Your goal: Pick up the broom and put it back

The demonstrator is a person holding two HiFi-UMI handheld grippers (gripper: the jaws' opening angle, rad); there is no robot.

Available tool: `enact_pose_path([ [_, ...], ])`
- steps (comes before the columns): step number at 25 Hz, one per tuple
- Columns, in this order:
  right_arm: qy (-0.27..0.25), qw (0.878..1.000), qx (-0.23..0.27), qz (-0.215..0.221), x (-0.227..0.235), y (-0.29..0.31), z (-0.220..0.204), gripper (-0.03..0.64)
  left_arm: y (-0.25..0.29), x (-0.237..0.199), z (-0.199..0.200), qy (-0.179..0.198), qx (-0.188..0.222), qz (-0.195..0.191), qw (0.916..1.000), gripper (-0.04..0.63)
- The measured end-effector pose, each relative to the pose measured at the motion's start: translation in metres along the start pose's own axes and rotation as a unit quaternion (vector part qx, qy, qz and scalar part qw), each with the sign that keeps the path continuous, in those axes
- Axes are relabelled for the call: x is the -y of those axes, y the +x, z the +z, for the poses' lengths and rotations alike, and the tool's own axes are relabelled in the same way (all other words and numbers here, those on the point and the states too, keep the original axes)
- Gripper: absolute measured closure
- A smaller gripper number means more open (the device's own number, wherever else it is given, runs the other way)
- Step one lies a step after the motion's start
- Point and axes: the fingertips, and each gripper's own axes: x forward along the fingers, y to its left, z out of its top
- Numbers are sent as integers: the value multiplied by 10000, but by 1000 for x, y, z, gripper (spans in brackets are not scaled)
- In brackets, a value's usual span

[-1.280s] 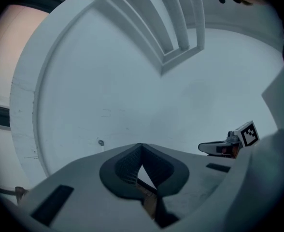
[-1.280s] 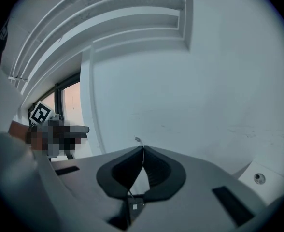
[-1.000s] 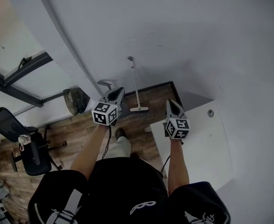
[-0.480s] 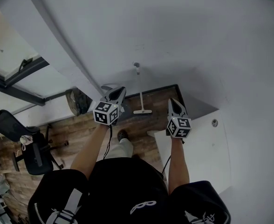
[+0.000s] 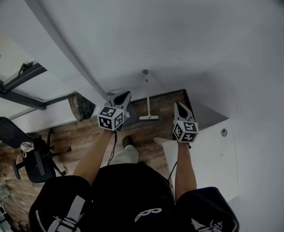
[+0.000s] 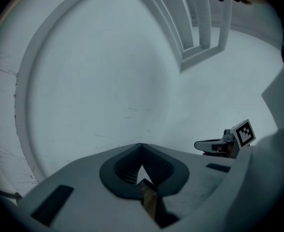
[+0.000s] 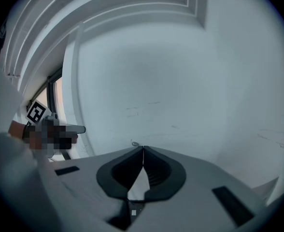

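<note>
The broom (image 5: 147,96) leans upright against the white wall, its flat head (image 5: 149,117) on the wooden floor. My left gripper (image 5: 124,96) hangs just left of the broom's head, and my right gripper (image 5: 179,106) just right of it; neither touches it. Both are shut with nothing between the jaws. In the left gripper view the tips (image 6: 141,145) meet in front of the bare wall, with the right gripper (image 6: 227,143) off to the side. In the right gripper view the shut tips (image 7: 143,149) sit right beside the broom handle's top (image 7: 134,143).
A white table (image 5: 207,158) stands at the right, close under my right arm. A dark round bin (image 5: 80,106) sits by the wall at the left, and an office chair (image 5: 33,158) further left. A window frame (image 5: 16,88) runs along the left wall.
Both grippers and the head have moved closer to the wall and the broom. The broom sits lower in the head view than before. The jaws stayed shut.
</note>
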Motion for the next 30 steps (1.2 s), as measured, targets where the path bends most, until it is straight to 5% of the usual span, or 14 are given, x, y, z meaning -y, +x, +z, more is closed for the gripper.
enact_pose_path([
  [30, -696, 9951, -406, 580, -43, 146, -21, 591, 14, -58, -26, 87, -162, 73, 9998, 578],
])
